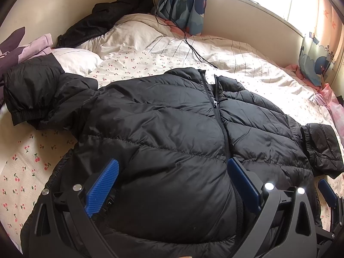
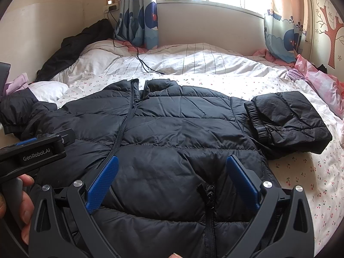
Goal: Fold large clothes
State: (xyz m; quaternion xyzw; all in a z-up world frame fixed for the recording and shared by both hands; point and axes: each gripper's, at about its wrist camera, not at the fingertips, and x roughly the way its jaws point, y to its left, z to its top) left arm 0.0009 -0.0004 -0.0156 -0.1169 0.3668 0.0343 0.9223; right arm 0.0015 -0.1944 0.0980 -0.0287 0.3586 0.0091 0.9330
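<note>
A black puffer jacket (image 1: pixel 163 124) lies front up on the bed, zipped, collar toward the window. It also shows in the right wrist view (image 2: pixel 172 133). Its left sleeve (image 1: pixel 32 92) is bunched at the left; its right sleeve (image 2: pixel 288 118) is folded in at the right. My left gripper (image 1: pixel 172 172) is open above the jacket's lower left half. My right gripper (image 2: pixel 172 169) is open above the lower right half near the hem. The left gripper's body (image 2: pixel 32 150) shows at the left in the right wrist view. Neither holds anything.
The bed has a cherry-print sheet (image 1: pixel 28 161) and a striped white duvet (image 2: pixel 215 62) behind the jacket. Another dark garment (image 1: pixel 103 21) lies at the far left corner. A black charger cable (image 1: pixel 193 49) runs across the duvet. Curtains (image 2: pixel 139 21) and a window lie beyond.
</note>
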